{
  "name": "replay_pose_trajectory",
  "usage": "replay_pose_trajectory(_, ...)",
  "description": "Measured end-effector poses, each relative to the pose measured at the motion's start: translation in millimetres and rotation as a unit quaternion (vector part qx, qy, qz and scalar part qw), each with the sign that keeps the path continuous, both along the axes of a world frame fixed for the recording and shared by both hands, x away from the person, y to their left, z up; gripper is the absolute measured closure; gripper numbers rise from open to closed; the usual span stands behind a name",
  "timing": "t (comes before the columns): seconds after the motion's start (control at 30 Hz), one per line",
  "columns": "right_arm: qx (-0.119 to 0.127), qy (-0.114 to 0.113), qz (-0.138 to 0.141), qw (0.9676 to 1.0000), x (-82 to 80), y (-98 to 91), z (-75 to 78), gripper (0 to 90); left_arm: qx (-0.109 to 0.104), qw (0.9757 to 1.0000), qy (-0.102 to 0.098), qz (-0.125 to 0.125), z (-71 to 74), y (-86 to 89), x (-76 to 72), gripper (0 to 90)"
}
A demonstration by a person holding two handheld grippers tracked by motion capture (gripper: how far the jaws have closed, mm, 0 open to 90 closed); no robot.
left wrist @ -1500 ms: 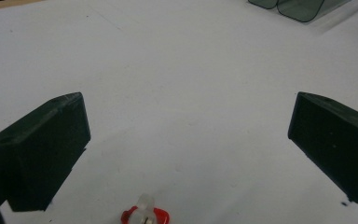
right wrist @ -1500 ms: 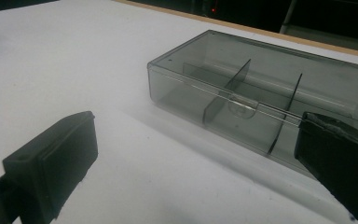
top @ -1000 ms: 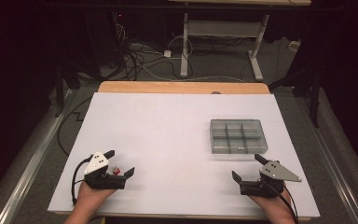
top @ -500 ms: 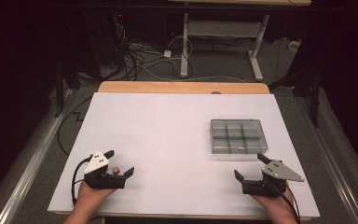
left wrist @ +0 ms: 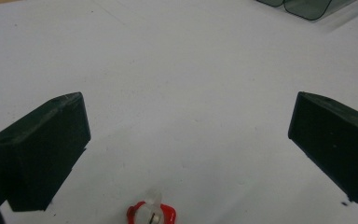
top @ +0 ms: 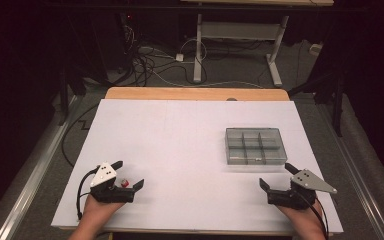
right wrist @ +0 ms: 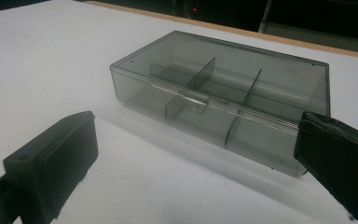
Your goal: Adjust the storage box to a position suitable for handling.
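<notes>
A smoky clear plastic box (top: 255,145) with inner dividers and a shut lid sits on the right half of the white table; in the right gripper view the box (right wrist: 223,93) lies just ahead of the jaws. My right gripper (top: 278,176) rests open near the front right edge, a little short of the box. My left gripper (top: 128,173) rests open at the front left. A small red and white piece (left wrist: 151,214) lies on the table between its jaws, close to the gripper body, and the red piece (top: 124,183) looks like a dot from above.
The white table top (top: 180,145) ends in a wooden strip (top: 195,93) at the far side. Beyond it are a desk frame (top: 237,30) and loose cables (top: 150,60) on the floor. Metal rails run along both sides.
Both grippers have stayed nearly still; the right one has shifted very slightly. The box and the red piece have not moved.
</notes>
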State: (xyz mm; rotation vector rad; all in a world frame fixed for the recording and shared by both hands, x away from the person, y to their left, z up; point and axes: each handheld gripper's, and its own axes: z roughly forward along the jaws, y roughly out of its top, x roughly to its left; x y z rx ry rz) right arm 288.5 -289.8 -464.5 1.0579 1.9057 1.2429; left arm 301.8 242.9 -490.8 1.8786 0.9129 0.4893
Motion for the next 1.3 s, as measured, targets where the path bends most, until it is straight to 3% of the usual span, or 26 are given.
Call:
replay_pose_trajectory(0.4, -0.003, 0.009, -0.020, 0.9998, 1.5, -15.1, 0.5, 6.8, -0.008, 0.9999, 0.007, 0.005, -0.4, 1.8, 1.3, 0.0)
replay_pose_trajectory(0.67, 0.006, 0.007, -0.040, 0.9992, 0.7, -27.1, 2.9, 18.0, -0.008, 0.9999, 0.007, 0.006, -0.5, 1.7, 1.1, 0.0)
replay_pose_trajectory(0.87, 0.008, 0.006, -0.055, 0.9985, 0.2, -35.4, 2.9, 32.2, -0.007, 0.9999, 0.006, 0.006, -0.5, 1.6, 1.1, 0.0)
replay_pose_trajectory(1.3, 0.009, 0.018, -0.075, 0.9970, 0.9, -53.7, 0.3, 72.0, -0.008, 0.9999, 0.008, 0.004, -0.7, 1.9, 1.5, 0.0)
